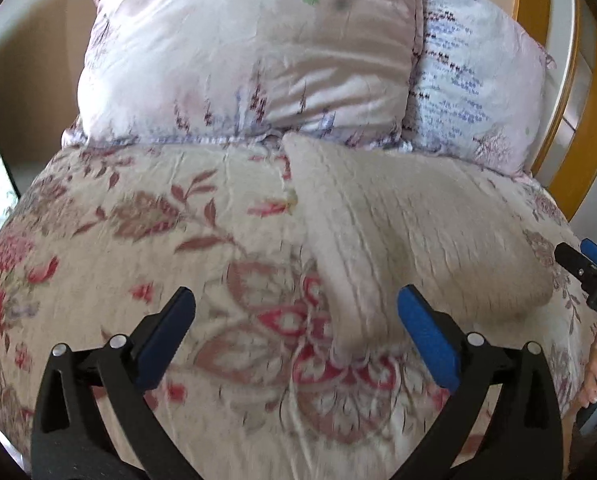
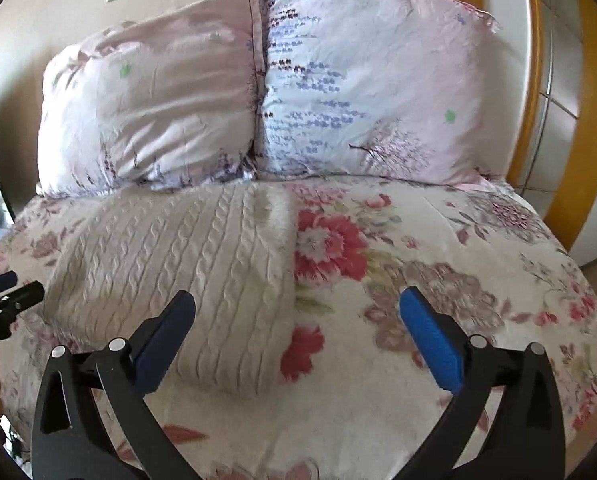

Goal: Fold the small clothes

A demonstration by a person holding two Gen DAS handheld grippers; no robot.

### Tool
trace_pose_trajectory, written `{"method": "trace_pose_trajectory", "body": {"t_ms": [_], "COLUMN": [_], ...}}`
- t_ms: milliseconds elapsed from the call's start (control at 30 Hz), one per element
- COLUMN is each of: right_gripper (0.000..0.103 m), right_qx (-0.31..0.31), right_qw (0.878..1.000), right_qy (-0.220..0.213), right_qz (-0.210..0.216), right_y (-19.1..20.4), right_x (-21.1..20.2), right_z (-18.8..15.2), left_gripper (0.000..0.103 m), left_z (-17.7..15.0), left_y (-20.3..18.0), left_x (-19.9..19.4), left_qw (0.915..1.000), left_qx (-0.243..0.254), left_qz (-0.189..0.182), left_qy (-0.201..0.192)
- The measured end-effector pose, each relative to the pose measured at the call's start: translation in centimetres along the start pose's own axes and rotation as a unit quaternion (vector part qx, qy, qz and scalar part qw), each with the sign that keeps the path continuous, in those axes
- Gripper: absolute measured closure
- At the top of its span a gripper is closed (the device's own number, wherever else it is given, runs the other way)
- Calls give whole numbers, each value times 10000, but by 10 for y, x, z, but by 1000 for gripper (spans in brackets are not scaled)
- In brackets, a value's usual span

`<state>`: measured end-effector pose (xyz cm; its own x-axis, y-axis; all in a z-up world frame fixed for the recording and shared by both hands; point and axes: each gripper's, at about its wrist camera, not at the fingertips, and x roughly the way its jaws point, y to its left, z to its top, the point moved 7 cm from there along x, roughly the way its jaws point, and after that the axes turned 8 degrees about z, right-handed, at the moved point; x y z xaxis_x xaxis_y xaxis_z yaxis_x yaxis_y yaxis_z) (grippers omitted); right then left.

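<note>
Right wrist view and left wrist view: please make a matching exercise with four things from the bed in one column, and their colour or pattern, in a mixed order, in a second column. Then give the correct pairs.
Things:
1. knitted garment
2. bedcover
3. right-hand pillow
4. finger pads of the right gripper

Colour or pattern:
A. blue
B. plain beige cable knit
C. cream with red and pink flowers
D. pale pink with rows of small purple sprigs

Pairs: 1-B, 2-C, 3-D, 4-A.
</note>
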<state>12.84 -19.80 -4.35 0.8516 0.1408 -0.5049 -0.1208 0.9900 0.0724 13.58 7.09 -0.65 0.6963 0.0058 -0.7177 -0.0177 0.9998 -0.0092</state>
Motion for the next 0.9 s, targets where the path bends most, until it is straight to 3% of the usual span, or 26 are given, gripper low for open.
{"method": "trace_pose_trajectory", "body": {"t_ms": [233,400,533,900], "right_gripper": [1,1,1,1], "right_qx": [359,247,174,67], "right_qw": [9962,9949,9938,9908], "right_qy": [570,849,1038,1329], "right_qz": [560,480,370,262], "right_y": [20,35,40,42], "right_x": [14,22,28,35], "right_z": [-34,-52,-60,-66], "left_gripper": [2,2,2,2], "left_z": [-30,-41,-48,-49], "left_y": [-15,-30,-35,-42], "left_x": [-4,1,9,9], "left_qw": [9992,9975,9955,9948], "left_qx": [151,286,413,487], "left_qz": [73,54,302,469], "left_qy": [351,637,801,766]}}
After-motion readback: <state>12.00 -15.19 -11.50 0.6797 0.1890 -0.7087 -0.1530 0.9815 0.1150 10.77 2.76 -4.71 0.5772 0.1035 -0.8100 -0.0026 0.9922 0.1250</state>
